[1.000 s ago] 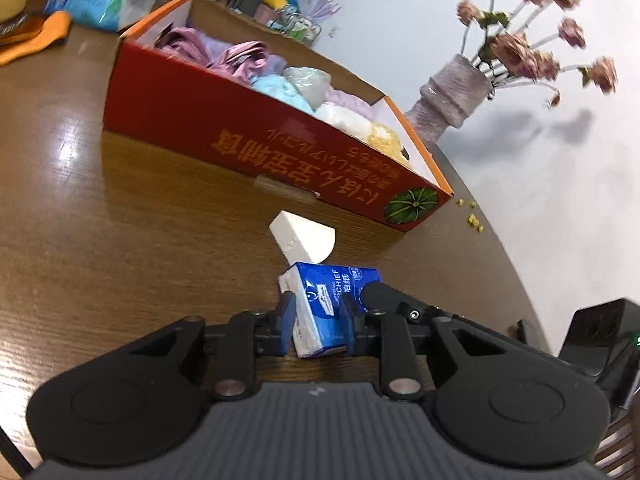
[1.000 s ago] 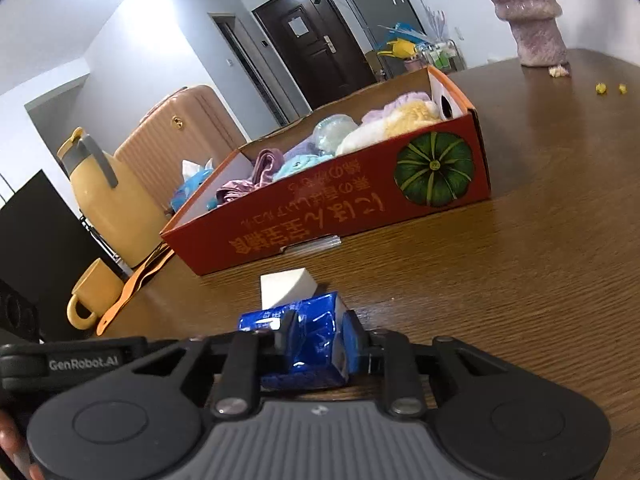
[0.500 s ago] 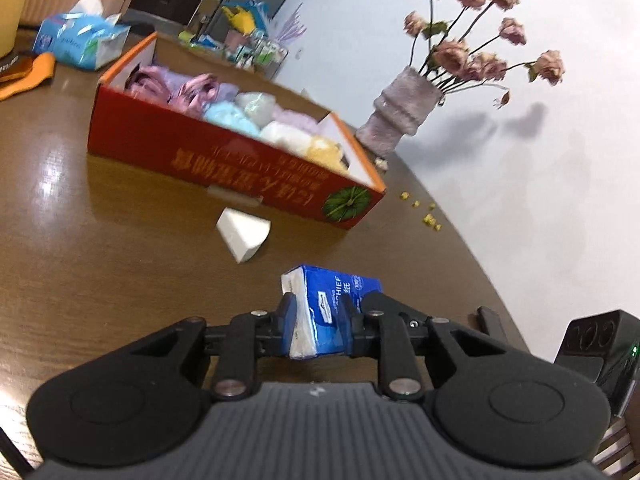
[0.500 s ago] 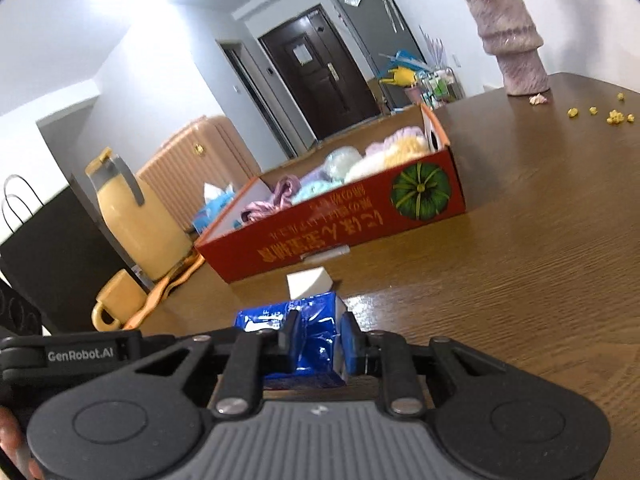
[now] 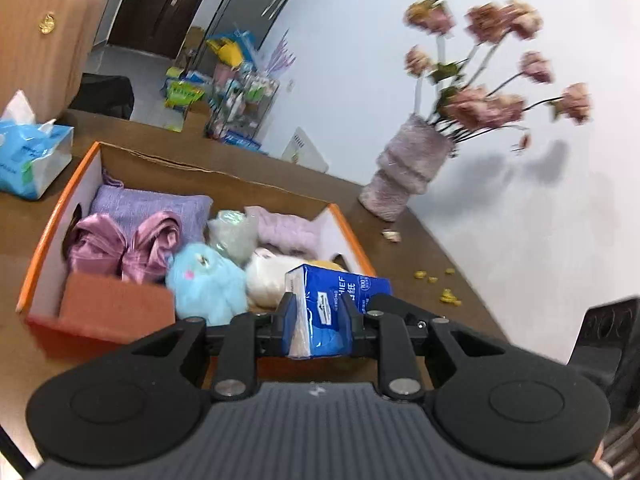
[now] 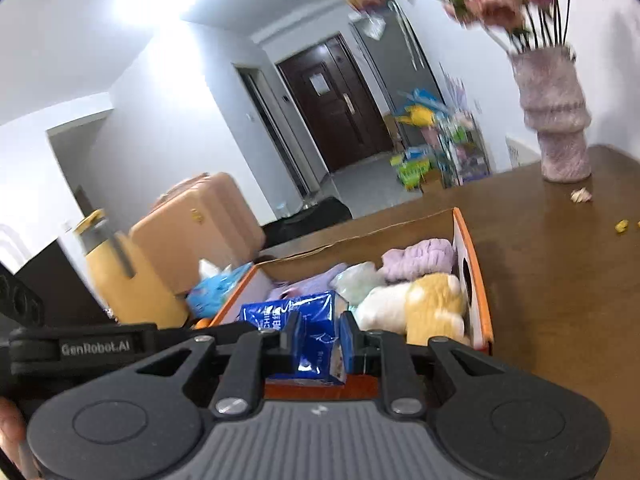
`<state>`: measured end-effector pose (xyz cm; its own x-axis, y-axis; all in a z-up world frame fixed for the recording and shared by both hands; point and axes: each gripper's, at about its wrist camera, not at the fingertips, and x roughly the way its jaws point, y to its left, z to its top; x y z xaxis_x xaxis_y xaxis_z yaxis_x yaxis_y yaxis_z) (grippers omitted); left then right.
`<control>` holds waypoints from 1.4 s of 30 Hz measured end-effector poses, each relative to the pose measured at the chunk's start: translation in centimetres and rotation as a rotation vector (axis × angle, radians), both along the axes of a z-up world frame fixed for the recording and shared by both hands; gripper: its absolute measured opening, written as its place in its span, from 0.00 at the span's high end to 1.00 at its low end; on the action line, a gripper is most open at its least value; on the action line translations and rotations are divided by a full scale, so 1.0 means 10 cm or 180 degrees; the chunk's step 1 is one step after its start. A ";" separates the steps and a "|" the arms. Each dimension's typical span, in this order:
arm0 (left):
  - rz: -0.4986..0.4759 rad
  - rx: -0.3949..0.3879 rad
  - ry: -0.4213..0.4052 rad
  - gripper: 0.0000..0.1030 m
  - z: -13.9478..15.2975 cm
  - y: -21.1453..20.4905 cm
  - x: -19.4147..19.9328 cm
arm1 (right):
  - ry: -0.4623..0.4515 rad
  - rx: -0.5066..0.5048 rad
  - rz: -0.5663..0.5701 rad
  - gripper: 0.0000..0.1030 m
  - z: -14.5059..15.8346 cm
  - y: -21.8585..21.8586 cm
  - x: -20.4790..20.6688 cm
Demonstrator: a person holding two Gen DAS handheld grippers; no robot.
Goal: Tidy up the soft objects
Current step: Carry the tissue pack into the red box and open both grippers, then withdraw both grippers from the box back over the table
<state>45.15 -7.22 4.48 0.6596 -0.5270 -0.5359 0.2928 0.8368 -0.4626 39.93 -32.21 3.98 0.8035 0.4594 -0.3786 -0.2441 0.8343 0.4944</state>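
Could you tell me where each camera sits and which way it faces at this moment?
Left wrist: on the left hand-held gripper, looking along its fingers over the orange box toward the vase; only the gripper shows.
Right wrist: on the right hand-held gripper, facing the box and the dark door; a bit of skin shows at the lower left edge.
Shared: both grip the same blue tissue pack, box and vase.

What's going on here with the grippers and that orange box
A person is sorting soft things into the orange cardboard box. Both the left gripper and the right gripper are clamped on one blue tissue pack, held above the box's near edge. Plush toys and folded cloths already lie inside.
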 end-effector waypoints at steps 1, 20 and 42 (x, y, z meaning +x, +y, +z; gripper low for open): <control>0.0035 0.0027 0.0083 0.78 -0.07 -0.02 0.14 | 0.0125 0.0052 0.0001 0.82 -0.05 -0.03 0.18; 0.0154 0.0410 0.0448 0.73 -0.41 -0.15 0.52 | 0.0779 -0.0567 -0.0040 0.58 -0.24 0.15 0.86; 0.0532 0.1261 -0.1196 0.20 0.76 0.38 -1.64 | -0.0709 -0.0977 -0.0247 0.31 0.88 -0.05 -1.04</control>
<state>28.79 -3.41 12.06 0.9002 -0.2057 -0.3839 0.2253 0.9743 0.0064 29.53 -32.73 12.80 0.9095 0.2864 -0.3013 -0.2476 0.9554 0.1608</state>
